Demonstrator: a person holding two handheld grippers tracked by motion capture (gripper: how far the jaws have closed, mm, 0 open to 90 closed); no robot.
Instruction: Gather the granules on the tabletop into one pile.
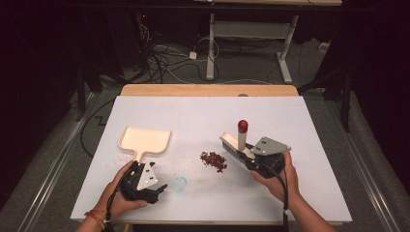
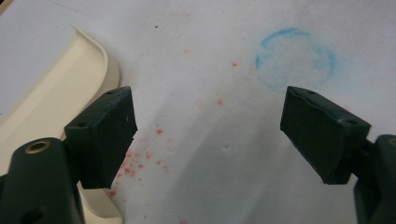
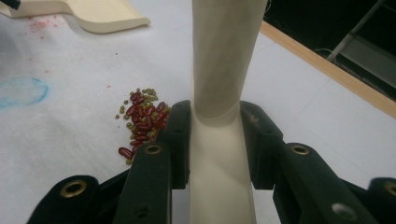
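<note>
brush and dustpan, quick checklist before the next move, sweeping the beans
1. Right gripper shut on the brush handle: ok.
2. Beans in one pile beside the brush head: ok.
3. Left gripper holding the dustpan: not ok, jaws open, nothing between them.
4. Dustpan mouth facing the beans: not ok, it points away from the person.
5. Table bare between pile and dustpan: ok.

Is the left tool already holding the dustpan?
No, the left gripper has its jaws wide apart, with the dustpan beside them.
</note>
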